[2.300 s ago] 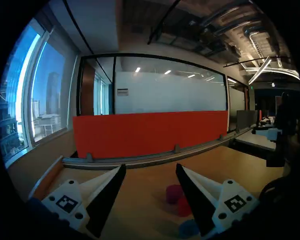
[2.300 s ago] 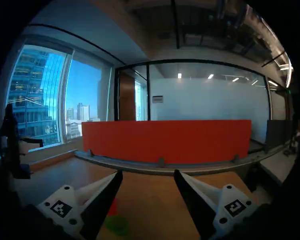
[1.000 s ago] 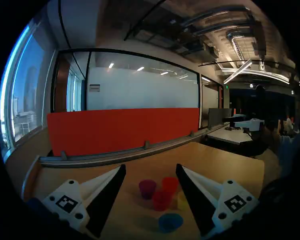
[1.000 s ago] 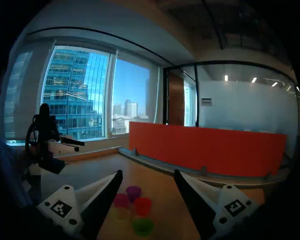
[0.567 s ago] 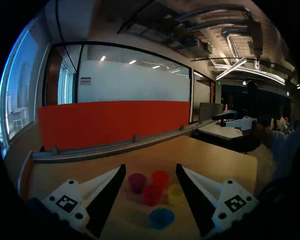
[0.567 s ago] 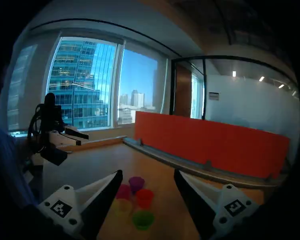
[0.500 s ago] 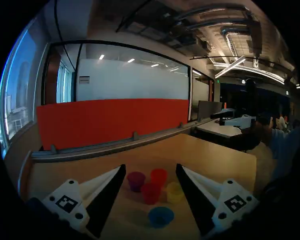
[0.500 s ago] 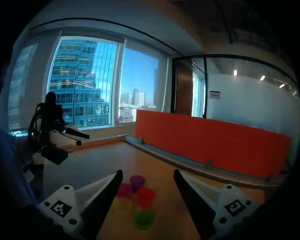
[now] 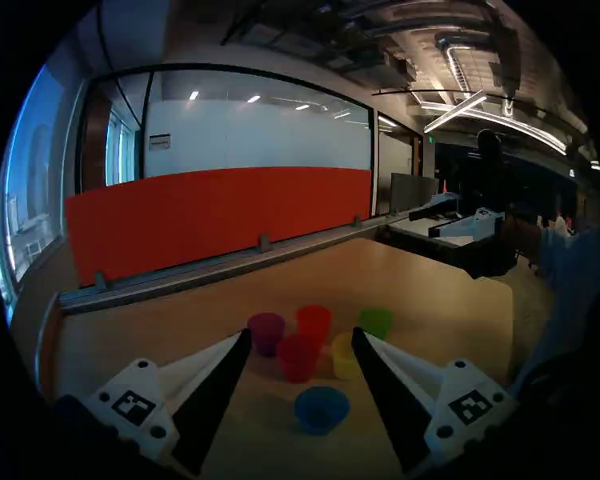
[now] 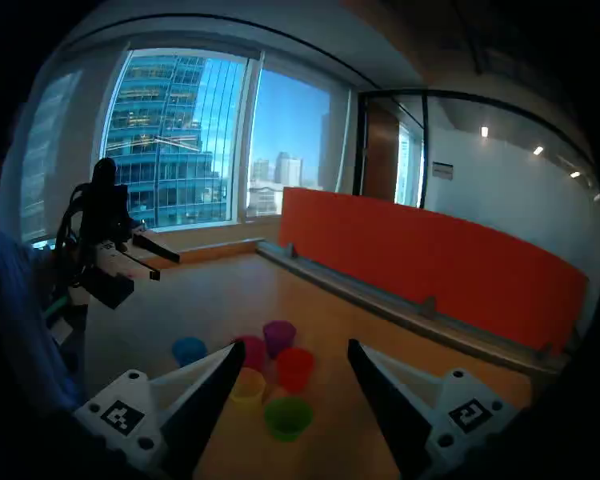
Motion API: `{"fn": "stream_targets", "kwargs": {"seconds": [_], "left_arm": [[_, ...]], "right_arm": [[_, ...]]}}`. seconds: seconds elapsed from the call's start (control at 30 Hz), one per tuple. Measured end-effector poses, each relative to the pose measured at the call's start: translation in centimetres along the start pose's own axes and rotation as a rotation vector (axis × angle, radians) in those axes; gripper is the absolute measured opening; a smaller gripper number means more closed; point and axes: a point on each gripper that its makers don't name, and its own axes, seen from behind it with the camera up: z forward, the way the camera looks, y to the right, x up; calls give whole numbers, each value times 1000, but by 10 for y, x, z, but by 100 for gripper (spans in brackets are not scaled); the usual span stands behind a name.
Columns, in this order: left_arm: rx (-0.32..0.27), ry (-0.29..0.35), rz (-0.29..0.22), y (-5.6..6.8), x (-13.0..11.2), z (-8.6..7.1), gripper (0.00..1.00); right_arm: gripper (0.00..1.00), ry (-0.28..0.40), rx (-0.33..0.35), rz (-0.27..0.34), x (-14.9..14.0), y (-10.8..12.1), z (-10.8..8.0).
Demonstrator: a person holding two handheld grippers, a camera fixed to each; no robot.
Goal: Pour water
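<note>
Several small coloured cups stand close together on the wooden table [image 9: 428, 296]. In the left gripper view I see the purple cup [image 9: 266, 332], orange cup [image 9: 314, 320], red cup [image 9: 298, 357], yellow cup [image 9: 344, 355], green cup [image 9: 375, 322] and, nearest, the blue cup [image 9: 322, 410]. My left gripper [image 9: 300, 331] hovers open above and short of them. In the right gripper view the green cup [image 10: 288, 418] is nearest and the blue cup [image 10: 190, 350] farthest left. My right gripper [image 10: 296, 344] is open too. I cannot tell what the cups hold.
An orange partition [image 9: 220, 212] on a metal rail [image 9: 220, 268] closes the table's far side. Each view shows the other gripper off to the side, the right gripper [image 9: 460, 232] and the left gripper [image 10: 116, 264], each held by a blue-sleeved arm [image 10: 20, 320]. Large windows [image 10: 180, 152] lie beyond.
Both views have tipped down and swung toward the cups. The green cup has come into the left gripper view and the blue cup into the right gripper view. Both grippers stayed open.
</note>
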Motion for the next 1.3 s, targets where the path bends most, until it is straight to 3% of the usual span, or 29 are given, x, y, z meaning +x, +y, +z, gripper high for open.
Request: {"fn": "stream_targets", "kwargs": {"seconds": [0.3, 1.3], "left_arm": [[-32, -54, -14, 3, -27, 4, 93], [-94, -249, 26, 24, -126, 19, 93]], "right_arm": [[99, -51, 18, -10, -23, -2, 13], [99, -255, 39, -32, -135, -4, 49]]}}
